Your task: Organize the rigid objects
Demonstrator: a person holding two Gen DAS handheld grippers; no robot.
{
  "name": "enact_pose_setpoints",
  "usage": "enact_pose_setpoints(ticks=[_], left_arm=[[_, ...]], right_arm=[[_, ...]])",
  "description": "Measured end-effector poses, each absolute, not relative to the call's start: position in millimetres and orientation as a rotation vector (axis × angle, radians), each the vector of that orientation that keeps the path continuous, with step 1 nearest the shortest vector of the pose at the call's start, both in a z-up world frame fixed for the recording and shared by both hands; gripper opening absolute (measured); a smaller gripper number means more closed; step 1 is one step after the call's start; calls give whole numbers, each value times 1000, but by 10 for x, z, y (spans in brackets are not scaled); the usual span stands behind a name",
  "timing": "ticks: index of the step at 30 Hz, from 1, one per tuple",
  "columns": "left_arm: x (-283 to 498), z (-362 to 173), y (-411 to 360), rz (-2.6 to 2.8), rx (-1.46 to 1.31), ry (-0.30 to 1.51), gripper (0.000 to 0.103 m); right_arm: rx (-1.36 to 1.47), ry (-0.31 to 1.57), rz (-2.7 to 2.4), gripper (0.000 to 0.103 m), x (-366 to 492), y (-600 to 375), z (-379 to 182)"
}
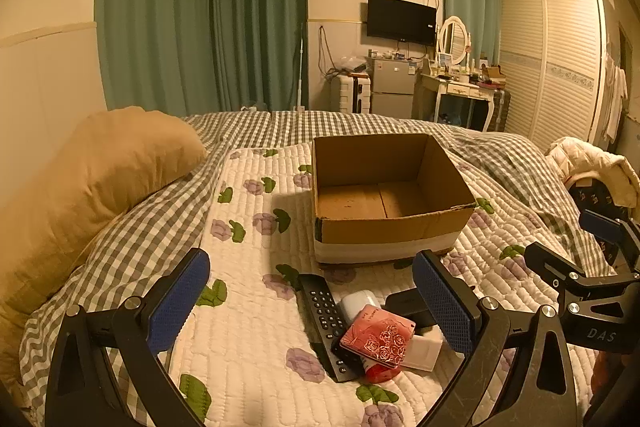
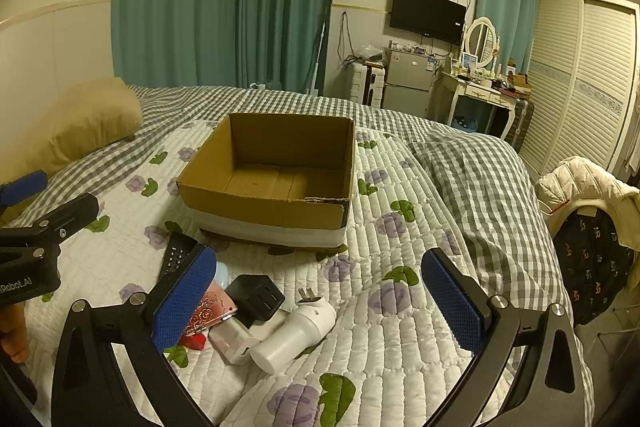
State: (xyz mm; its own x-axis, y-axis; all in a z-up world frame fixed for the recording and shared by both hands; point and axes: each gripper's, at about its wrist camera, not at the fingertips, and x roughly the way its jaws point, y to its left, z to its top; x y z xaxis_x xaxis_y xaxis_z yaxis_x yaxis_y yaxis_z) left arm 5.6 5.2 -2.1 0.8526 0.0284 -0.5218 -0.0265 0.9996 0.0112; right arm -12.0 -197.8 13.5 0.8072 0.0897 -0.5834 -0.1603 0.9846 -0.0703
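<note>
Centrally, an open brown cardboard box point(image 1: 392, 199) is being shown on a quilted floral bedspread point(image 1: 248, 331). At six o'clock from it, a black remote control point(image 1: 326, 319), pink rose-patterned case point(image 1: 378, 339) and white plug adapter point(image 2: 296, 331) are being kept piled. Left gripper point(image 1: 312, 307) and right gripper point(image 2: 320, 307) are being held spread wide, gripping nothing.

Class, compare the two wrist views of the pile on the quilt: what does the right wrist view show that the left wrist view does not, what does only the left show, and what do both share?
Only the right wrist view shows the white cylindrical plug adapter whole, and the black charger's ports.

Only the left wrist view shows the black remote control at nearly full length.

Both share the empty cardboard box, the pink rose-patterned phone case, and both tongs, left and right, open.
</note>
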Motion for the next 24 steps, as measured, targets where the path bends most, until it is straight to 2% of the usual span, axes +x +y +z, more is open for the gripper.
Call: enact_pose_setpoints(ticks=[24], left_arm=[[55,-79,99,44,1,564,103]], right_arm=[[-110,636,130,103,-107,-1992,95]])
